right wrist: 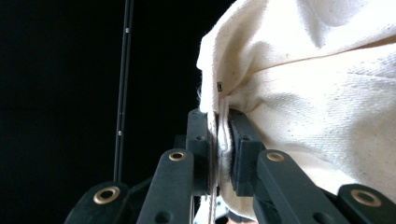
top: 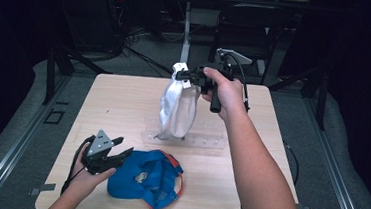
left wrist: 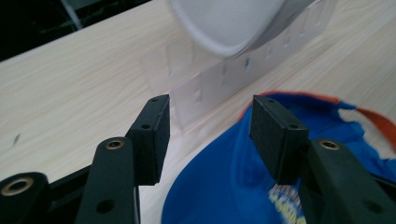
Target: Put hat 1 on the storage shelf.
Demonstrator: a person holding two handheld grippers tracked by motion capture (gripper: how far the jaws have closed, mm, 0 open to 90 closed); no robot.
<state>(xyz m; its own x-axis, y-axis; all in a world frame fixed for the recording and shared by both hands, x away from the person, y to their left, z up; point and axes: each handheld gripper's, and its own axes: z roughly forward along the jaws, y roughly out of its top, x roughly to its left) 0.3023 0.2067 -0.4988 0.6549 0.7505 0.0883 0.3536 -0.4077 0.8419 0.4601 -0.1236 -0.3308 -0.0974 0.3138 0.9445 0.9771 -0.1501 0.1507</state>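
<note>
Two black jaws of the left gripper [left wrist: 210,135] stand apart with nothing between their ribbed pads [left wrist: 273,135], above a pale wooden table [left wrist: 70,107]. Beneath the right jaw lies a blue cap [left wrist: 233,186] with an orange edge; beyond it sits a clear plastic rack [left wrist: 224,79] — and above that, a white cap [left wrist: 224,23].

bare tabletop [top: 118,104] left, clear rack [top: 205,141] and blue cap [top: 142,179] blocking centre

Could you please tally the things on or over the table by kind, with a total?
White cap, held up by the right gripper: 1
Blue cap, beside the left gripper: 1
Clear plastic rack: 1
Total: 3
</note>
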